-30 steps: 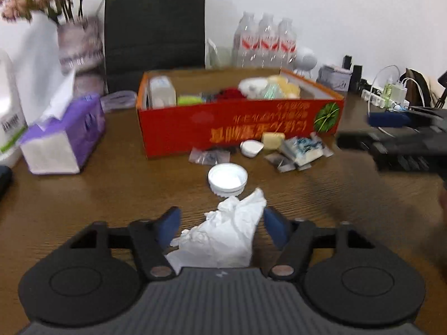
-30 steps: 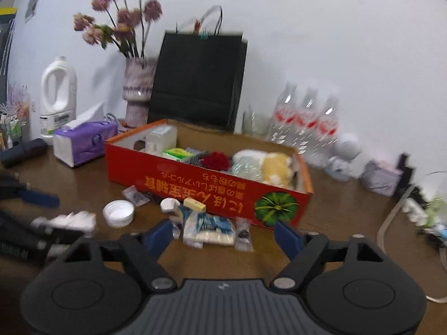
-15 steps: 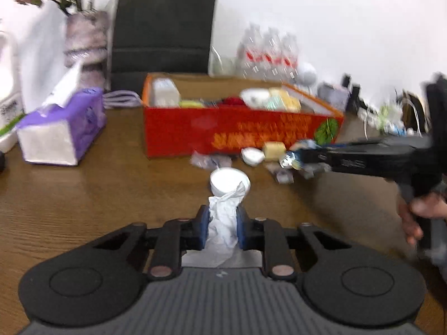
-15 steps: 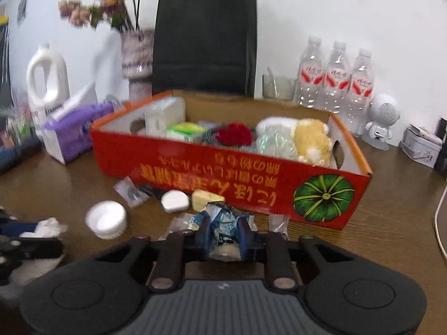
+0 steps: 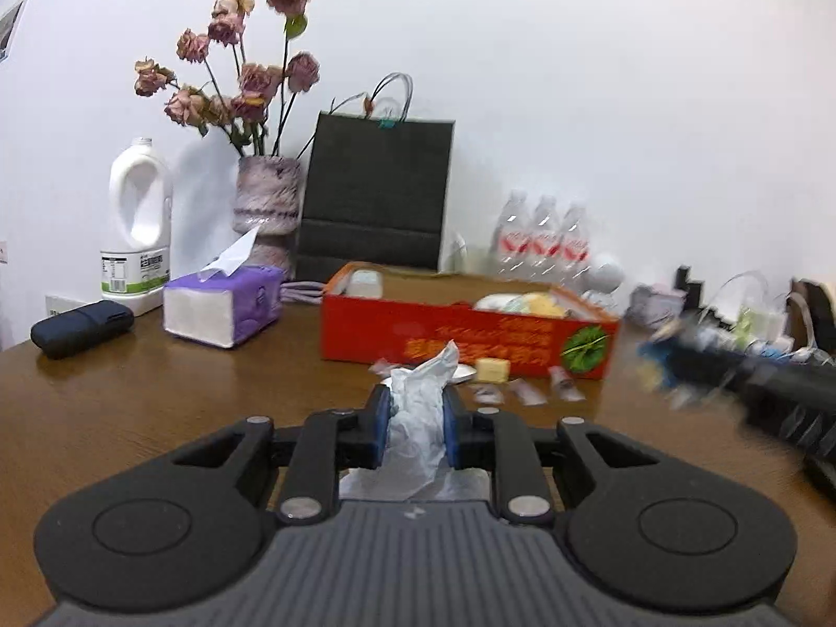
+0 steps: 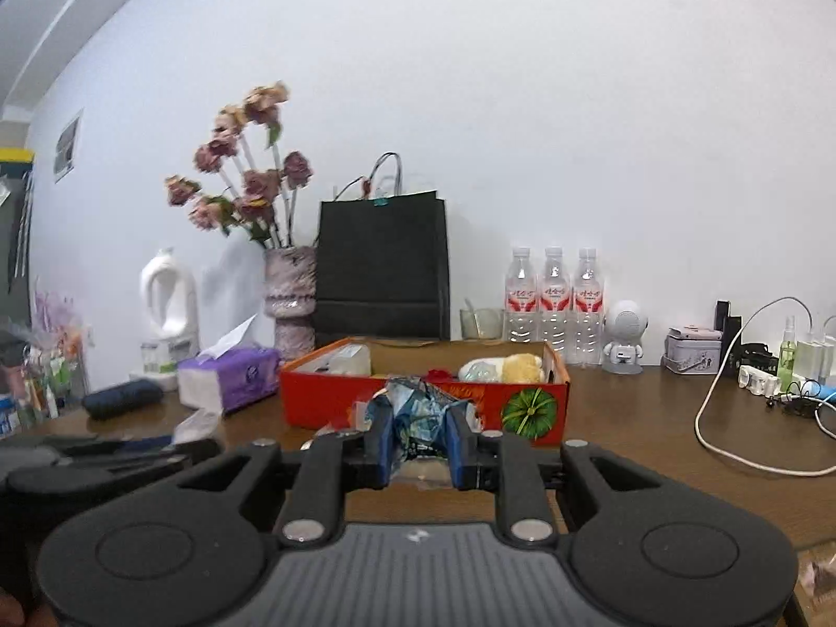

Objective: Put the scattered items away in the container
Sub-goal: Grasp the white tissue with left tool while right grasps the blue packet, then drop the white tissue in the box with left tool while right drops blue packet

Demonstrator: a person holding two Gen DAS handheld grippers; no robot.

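My left gripper is shut on a crumpled white tissue and holds it above the table, in front of the red cardboard box. My right gripper is shut on a crinkled blue snack packet, lifted before the same box. The box holds a white carton, a yellow and white plush and other items. A yellow block and several small sachets lie on the table by the box front. The right gripper shows blurred at the right of the left wrist view.
Behind the box stand a black paper bag, a vase of dried roses and three water bottles. A purple tissue pack, white jug and dark case sit left. Cables and a power strip lie right.
Both grippers have closed on their items and lifted them: the left on the tissue, the right on the blue packet. Both views now sit higher and further back from the box.
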